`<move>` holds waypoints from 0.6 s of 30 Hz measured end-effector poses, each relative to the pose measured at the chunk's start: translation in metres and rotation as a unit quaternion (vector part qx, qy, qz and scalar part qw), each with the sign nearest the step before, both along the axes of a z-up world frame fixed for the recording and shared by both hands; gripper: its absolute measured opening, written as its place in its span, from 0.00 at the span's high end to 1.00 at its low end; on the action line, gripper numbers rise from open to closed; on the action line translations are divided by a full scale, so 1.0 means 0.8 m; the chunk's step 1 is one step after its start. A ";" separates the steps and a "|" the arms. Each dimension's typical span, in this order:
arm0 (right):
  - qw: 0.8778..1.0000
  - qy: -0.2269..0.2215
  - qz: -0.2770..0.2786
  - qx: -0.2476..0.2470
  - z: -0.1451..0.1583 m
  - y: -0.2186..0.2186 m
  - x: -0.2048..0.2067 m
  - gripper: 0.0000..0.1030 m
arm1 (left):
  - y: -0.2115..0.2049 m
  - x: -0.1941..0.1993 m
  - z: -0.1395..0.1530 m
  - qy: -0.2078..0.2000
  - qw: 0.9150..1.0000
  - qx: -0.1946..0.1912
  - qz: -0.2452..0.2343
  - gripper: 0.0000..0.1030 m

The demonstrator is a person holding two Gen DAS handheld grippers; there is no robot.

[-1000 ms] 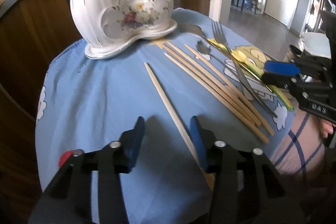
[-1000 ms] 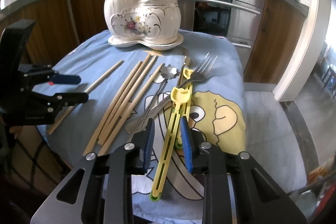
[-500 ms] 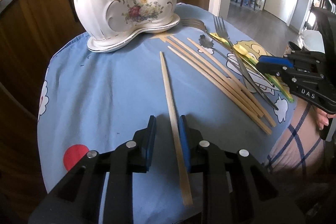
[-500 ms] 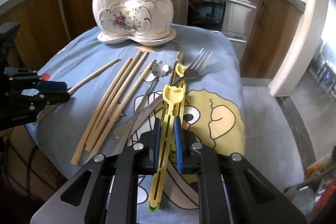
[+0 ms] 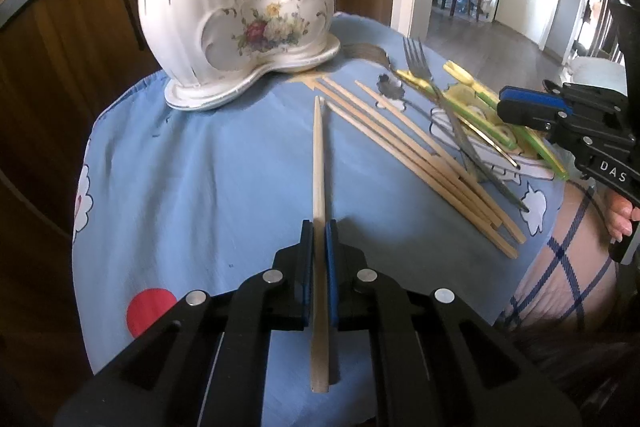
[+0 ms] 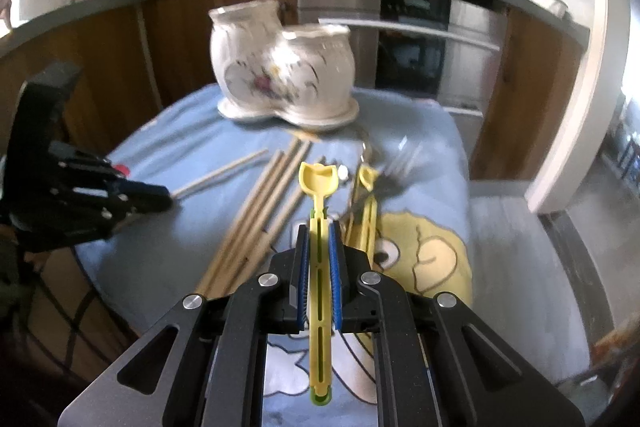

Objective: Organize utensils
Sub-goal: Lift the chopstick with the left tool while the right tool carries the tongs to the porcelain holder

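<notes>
left wrist view
left tongs [image 5: 319, 231]: blue pads pressed against both sides of a single wooden chopstick [image 5: 319, 163], nothing else between them
chopstick position: runs straight ahead from the tongs over the blue cloth [image 5: 200, 187], its far tip just short of the holder's base
ceramic utensil holder [image 5: 236, 15]: white, two-lobed, floral print, upright at the far end of the worktop
loose chopsticks [image 5: 416, 159]: a fanned bundle lying flat to the right of the held one, apart from it
metal fork [image 5: 416, 55]: lying beyond the bundle, tines toward the holder
right tongs [image 5: 520, 103]: at the right edge over the yellow-green utensils

right wrist view
right tongs [image 6: 319, 227]: nearly closed, blue pads clamped on the slotted handle of a yellow plastic spoon [image 6: 319, 187]
spoon position: raised clear of the cloth [image 6: 192, 147], bowl end pointing toward the utensil holder [image 6: 280, 75]
second yellow utensil [image 6: 366, 187]: lying on the cloth just to the right
bundle of chopsticks [image 6: 260, 207]: flat on the cloth to the left
left tongs [image 6: 160, 193]: at the left, holding the end of the lone chopstick [image 6: 224, 171]
</notes>
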State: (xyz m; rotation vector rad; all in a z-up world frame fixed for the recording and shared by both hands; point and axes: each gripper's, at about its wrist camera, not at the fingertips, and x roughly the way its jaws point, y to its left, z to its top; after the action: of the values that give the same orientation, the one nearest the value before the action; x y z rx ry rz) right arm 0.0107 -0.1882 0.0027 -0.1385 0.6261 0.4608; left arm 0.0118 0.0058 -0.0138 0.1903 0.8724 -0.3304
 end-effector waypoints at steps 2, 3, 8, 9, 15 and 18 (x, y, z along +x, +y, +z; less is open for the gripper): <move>1.000 -0.007 0.002 0.006 0.006 0.001 0.000 0.90 | 0.003 0.000 0.003 -0.009 1.000 -0.010 0.000 0.94; 1.000 -0.010 0.003 0.009 0.008 0.002 0.000 0.90 | 0.006 -0.001 0.005 -0.015 1.000 -0.014 -0.001 0.94; 0.999 -0.022 -0.001 0.023 0.017 0.003 0.005 0.90 | 0.014 -0.003 0.019 -0.043 0.999 -0.033 0.001 0.94; 0.999 -0.024 -0.003 0.029 0.020 0.002 0.008 0.90 | 0.018 -0.004 0.026 -0.057 0.998 -0.041 0.000 0.94; 0.996 -0.052 -0.009 0.065 0.050 0.001 0.028 0.90 | 0.030 -0.006 0.070 -0.132 0.989 -0.072 0.002 0.94; 0.993 -0.074 -0.008 0.089 0.074 0.004 0.044 0.90 | 0.040 0.000 0.097 -0.174 0.981 -0.088 0.012 0.94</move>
State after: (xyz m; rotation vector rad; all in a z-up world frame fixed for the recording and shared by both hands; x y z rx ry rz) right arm 0.0460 -0.1847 0.0622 0.0024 0.4377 0.4849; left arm 0.0116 0.0381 0.0638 0.0695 0.4955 -0.3386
